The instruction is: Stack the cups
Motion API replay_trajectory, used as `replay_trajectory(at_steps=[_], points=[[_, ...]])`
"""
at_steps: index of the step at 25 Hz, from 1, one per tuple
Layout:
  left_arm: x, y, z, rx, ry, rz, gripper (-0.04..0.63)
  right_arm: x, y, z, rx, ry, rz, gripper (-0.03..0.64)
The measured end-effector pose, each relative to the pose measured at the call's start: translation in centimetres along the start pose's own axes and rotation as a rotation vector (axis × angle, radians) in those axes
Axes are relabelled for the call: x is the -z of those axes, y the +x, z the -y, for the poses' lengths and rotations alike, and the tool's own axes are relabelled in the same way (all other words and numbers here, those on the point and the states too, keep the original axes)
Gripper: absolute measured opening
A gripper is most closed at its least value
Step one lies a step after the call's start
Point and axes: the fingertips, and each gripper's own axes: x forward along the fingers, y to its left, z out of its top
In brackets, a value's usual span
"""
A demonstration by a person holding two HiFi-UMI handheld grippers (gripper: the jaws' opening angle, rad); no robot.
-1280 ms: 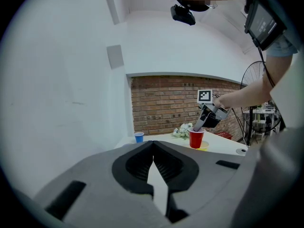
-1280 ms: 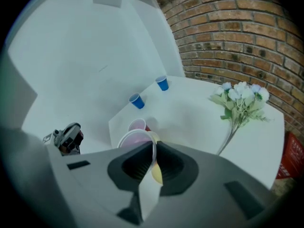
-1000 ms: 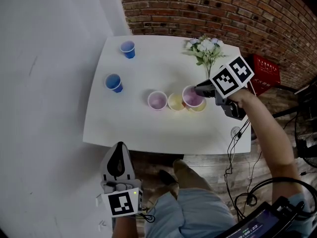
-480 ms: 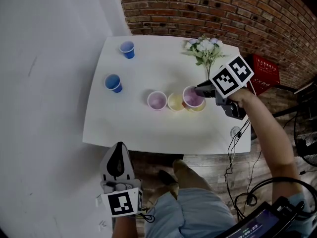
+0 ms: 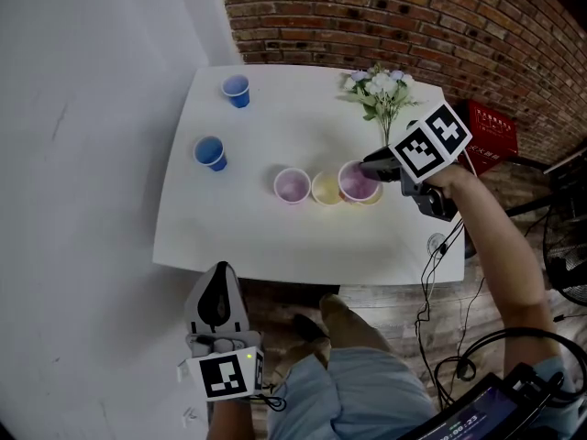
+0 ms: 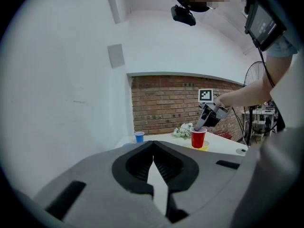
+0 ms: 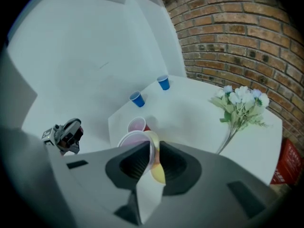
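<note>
red cup (image 5: 357, 181) | pale inside | upright | nested in yellow cup (image 5: 371, 197)

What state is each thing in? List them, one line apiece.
Red cup: upright, set in a yellow cup.
Other red cup: upright, alone.
Other yellow cup: upright, alone.
Blue cups: upright, apart.
Right gripper: jaws just opening, the nested red cup's rim loose between them.
Left gripper: shut, empty.
Flowers: lying on the table.
</note>
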Motion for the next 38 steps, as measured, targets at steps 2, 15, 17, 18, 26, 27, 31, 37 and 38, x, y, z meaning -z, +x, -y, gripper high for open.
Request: replay_trajectory(at_steps=[2,15,17,18,26,27,31,37,38], points=[[0.1,0.0,0.1,0.001,-0.001,0.002,0.009,-0.1,-0.1,0.0,0.002,-0.007,0.004,0.072],[-0.8,-0.6,0.0,-0.013,0.002,0.016,0.009,-1.5,-2.5,-0.2,0.009,-0.042,0.079,0.126],[-1.1,-1.2,-0.2,-0.021,0.002,0.024,0.009,-1.8,-3.5,-0.2,0.03,-0.045,0.11,0.126],[-1.2,-1.5,-0.4,-0.025,0.002,0.029,0.009,-2.2,-4.1,-0.3,0.041,-0.045,0.131,0.126],[-2.8,-5.2,-0.6,-0.05,0.014,0.079,0.009,-4.7,-9.0,-6.0,0.07,-0.106,0.284,0.12],[-3.0,-5.6,-0.4,-0.053,0.018,0.086,0.009,-4.9,-9.4,-7.1,0.061,-0.116,0.302,0.118],[-3.6,-7.3,-0.1,-0.076,0.02,0.099,0.009,-5.6,-10.3,-12.1,-0.007,-0.151,0.364,0.114],[-4.3,-9.8,-0.5,-0.162,0.02,0.101,0.009,-6.9,-8.7,-18.7,-0.131,-0.237,0.378,0.112],[-4.3,-10.2,-0.6,-0.173,0.016,0.1,0.009,-7.2,-8.1,-19.5,-0.142,-0.243,0.374,0.112]])
